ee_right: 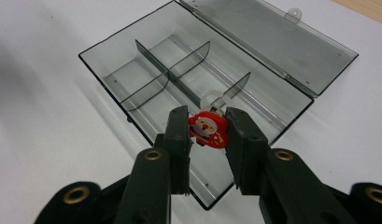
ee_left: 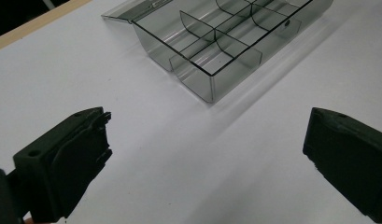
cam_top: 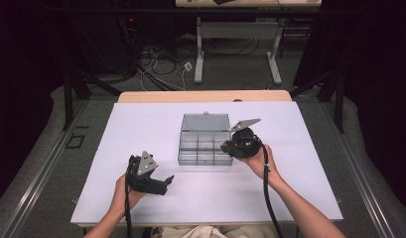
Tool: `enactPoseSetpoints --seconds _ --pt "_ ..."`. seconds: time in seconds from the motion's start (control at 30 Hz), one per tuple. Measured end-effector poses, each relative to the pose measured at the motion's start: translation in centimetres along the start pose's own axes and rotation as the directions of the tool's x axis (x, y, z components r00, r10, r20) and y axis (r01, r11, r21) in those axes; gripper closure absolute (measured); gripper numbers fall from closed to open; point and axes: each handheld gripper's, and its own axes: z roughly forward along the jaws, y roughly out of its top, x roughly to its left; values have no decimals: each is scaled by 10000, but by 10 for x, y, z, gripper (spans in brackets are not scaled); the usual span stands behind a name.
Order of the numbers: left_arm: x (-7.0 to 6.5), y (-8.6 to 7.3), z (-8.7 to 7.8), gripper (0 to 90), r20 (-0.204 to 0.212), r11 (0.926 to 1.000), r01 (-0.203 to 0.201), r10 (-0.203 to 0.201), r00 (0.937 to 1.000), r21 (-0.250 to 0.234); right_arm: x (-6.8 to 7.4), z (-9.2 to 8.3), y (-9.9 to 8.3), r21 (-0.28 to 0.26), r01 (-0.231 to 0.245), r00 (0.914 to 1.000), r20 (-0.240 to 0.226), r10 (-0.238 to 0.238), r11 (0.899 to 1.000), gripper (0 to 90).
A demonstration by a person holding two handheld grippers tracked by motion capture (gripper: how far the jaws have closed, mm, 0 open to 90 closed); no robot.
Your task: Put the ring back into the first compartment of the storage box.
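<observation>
The right tongs [ee_right: 207, 122] pinch a small Santa figure [ee_right: 208, 130] over the open clear box [ee_right: 132, 60]; the left tongs [ee_left: 205, 154] rest spread near the counter's [cam_top: 141, 124] front edge.

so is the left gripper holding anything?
No: in the left gripper view the left gripper has its jaws wide apart over the bare white table, nothing between them.
</observation>
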Motion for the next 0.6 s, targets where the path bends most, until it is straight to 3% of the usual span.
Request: enactPoseSetpoints --seconds 0.6 --pt "0 0 1 0 12 10000 -27 27 10000 19 13 27 21 121 198 9993 -309 -194 9997 715"
